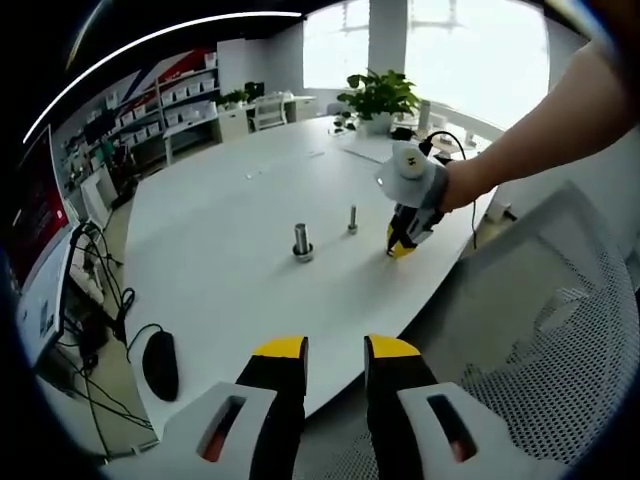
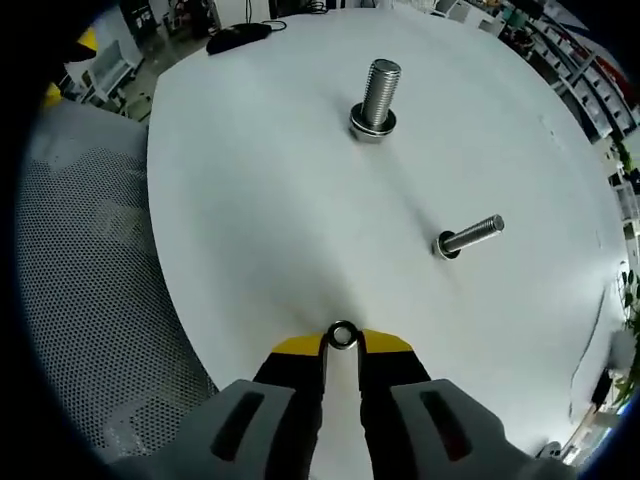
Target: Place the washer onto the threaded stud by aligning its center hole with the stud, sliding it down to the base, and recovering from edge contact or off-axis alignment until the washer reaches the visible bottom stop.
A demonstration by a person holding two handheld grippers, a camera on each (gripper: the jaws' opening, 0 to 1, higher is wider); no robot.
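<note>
The right gripper (image 2: 342,345) pinches the small metal washer (image 2: 342,335) at its yellow tips, against the white table (image 2: 260,220). Ahead stand the thick threaded stud (image 2: 377,98) and thinner bolt (image 2: 467,236). The left gripper (image 1: 335,352), narrowly open, holds nothing.

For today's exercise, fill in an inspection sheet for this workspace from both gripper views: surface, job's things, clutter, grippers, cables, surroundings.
Surface: white table, mostly bare.
Job's things: washer at the right gripper's tips; large stud upright with a washer already at its base; small stud standing apart from it.
Clutter: black mouse near the table edge.
Grippers: right gripper shut on the washer, low at the table; left gripper open, holding nothing, back from the table edge.
Cables: bundle hanging off the table's side.
Surroundings: mesh chair, potted plant, shelves, bright windows.
</note>
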